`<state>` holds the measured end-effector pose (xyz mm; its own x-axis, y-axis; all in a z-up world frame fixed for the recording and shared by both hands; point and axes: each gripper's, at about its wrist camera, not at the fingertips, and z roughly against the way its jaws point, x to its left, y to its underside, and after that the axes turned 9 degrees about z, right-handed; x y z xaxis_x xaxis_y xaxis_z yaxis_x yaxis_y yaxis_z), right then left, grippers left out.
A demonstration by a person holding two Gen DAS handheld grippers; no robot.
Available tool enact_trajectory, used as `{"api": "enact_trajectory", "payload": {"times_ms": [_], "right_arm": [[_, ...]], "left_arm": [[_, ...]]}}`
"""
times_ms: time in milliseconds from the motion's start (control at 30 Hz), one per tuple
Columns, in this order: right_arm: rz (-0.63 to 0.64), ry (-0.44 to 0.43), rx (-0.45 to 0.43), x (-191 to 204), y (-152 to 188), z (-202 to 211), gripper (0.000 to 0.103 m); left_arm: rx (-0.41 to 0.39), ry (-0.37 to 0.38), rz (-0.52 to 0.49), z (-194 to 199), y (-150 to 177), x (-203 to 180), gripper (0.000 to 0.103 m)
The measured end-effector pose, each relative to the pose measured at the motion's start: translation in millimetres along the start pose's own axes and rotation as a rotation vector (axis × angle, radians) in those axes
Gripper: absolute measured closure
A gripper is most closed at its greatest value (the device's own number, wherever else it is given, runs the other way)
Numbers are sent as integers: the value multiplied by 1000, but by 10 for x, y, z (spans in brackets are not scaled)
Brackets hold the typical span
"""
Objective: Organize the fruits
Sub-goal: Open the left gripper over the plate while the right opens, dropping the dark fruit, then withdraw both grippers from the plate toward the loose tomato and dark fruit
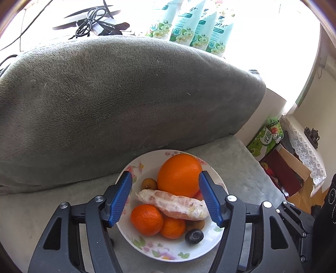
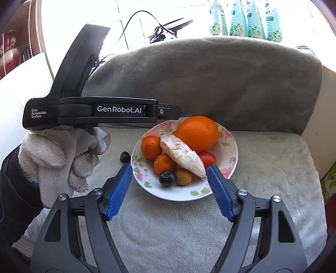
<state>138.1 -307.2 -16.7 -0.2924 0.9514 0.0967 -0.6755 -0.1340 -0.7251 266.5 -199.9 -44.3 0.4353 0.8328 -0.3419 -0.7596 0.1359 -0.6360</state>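
A flowered white plate [image 1: 134,168] [image 2: 229,155] rests on a grey sofa seat. It holds a large orange [image 1: 178,174] [image 2: 196,133], a peeled citrus segment [image 1: 176,204] [image 2: 181,156], two mandarins [image 1: 147,219] [image 2: 150,147], a dark round fruit [image 1: 194,236] [image 2: 167,178], a brown longan [image 2: 183,178] and a red tomato [image 2: 208,159]. My left gripper [image 1: 165,175] hangs open over the plate, its blue pads either side of the fruit, gripping nothing. At the plate's near edge my right gripper [image 2: 169,167] is open and empty. A gloved hand [image 2: 54,155] holds the left gripper's body [image 2: 100,113].
The grey sofa backrest [image 1: 126,94] rises just behind the plate. Pale green pouches [image 1: 189,25] and black cables [image 1: 94,19] lie beyond it. A green carton and cardboard boxes [image 1: 266,136] stand past the seat's right edge. The seat cushion [image 2: 262,168] stretches to the plate's right.
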Motion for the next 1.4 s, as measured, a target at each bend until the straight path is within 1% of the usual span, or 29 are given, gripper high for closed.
{"api": "enact_trajectory", "payload": {"times_ms": [67,133,233,267,300,833,1400], "right_arm": [[3,2,-1,7,-7,-1,25],[6,3,5,9,-12,-13,24],[10,9,12,18,-13,-16,17],[10,14,9,22,-10,-8,12],[11,17,5,24,-7,-2,11],[1,34,20,27,20,58,11],[8,18,6,140,20,232,11]], "left_arm": [[-8,-5,-2,17,0,-10,26],[-6,-6,-4,24,3,-19,26],[-4,-15,-8,26,10,-38,24],[-6,-18,-9,30,13,-42,23],[-7,-18,-10,33,13,-47,23],[-18,-22,-10,146,48,-83,23],[-64,-10,-1,470,105,-43,23]]}}
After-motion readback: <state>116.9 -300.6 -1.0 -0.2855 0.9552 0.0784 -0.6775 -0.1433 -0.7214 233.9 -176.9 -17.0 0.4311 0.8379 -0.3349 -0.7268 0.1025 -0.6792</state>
